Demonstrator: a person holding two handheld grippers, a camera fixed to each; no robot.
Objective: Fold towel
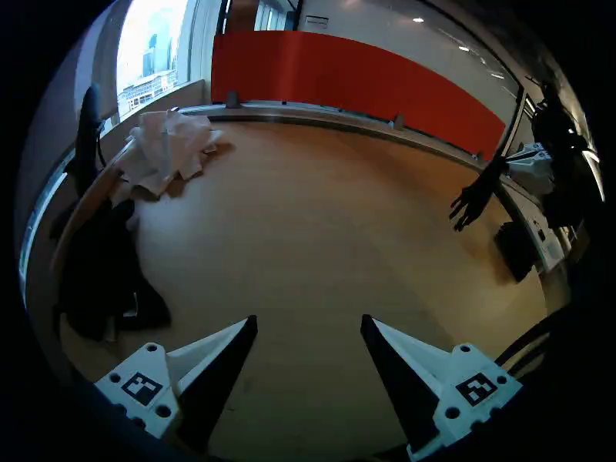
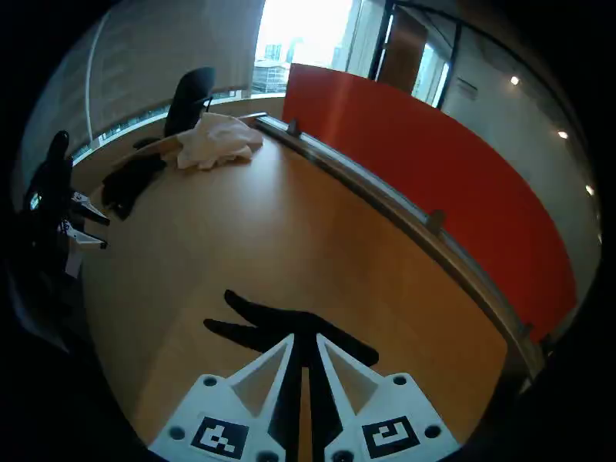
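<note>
Table (image 1: 308, 231): smooth wood-look top, faint sheen. Towel (image 1: 165, 146), upper left: crumpled white cloth. Partition (image 1: 346, 77): matt red panel. Black glove-shaped piece (image 2: 292, 323), lower centre: matt. Left gripper (image 1: 308, 319): matt white plastic.

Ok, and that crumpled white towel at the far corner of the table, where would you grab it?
Pinch a loose fold on the near side of the towel, coming in low across the table. It lies in a crumpled heap with no corner showing, and a chair stands just beyond it. The left gripper is open for it.
</note>
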